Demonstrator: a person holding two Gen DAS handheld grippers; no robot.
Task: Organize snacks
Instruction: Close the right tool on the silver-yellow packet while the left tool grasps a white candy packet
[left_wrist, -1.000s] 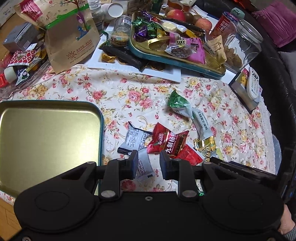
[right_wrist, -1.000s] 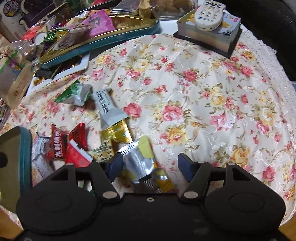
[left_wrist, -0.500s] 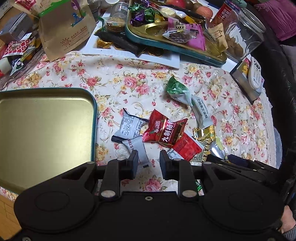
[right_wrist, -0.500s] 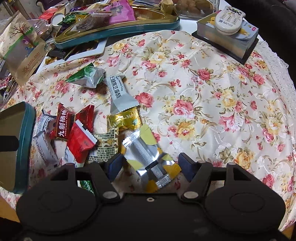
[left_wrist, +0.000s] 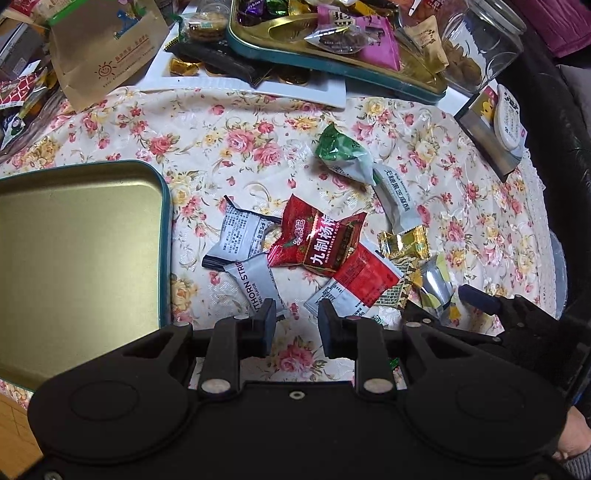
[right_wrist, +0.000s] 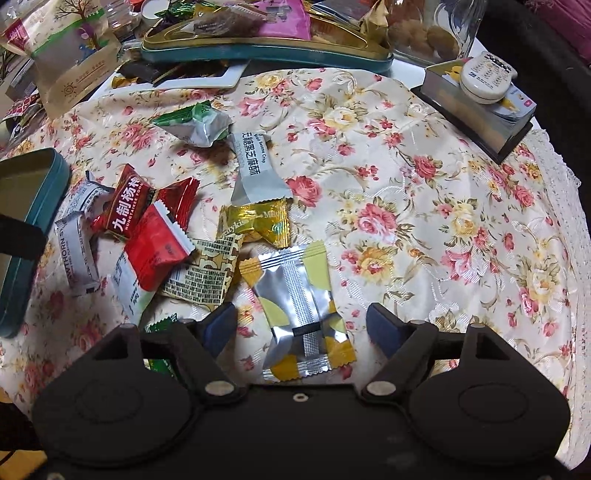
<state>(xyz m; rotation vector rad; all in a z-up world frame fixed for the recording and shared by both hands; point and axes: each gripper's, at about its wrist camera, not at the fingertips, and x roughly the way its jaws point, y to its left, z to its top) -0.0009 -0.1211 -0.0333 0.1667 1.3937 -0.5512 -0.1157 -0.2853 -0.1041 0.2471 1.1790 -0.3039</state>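
Note:
Loose snack packets lie in a pile on the floral cloth. My left gripper (left_wrist: 297, 321) points down at the pile's near edge, jaws closing a little with only cloth between them. A grey hawthorn strip packet (left_wrist: 255, 284) ends at its left fingertip, and a red packet (left_wrist: 317, 240) lies just beyond. My right gripper (right_wrist: 299, 314) hangs over a silver and yellow packet (right_wrist: 295, 295). Its jaws are opening, and the packet lies between the fingers untouched. A gold-lined tin tray (left_wrist: 164, 221) with a teal rim sits at the left with nothing in it.
A second tin tray (left_wrist: 332, 79), full of snacks, sits at the back on a white board. Around it are a brown paper bag (left_wrist: 107, 51) and a glass jar (left_wrist: 476, 40). A box with a white remote (right_wrist: 476, 103) stands at the back right by the cloth's lace edge.
The left gripper has sunk closer to the pile. The right gripper has rolled and its jaws have spread wider around the silver and yellow packet.

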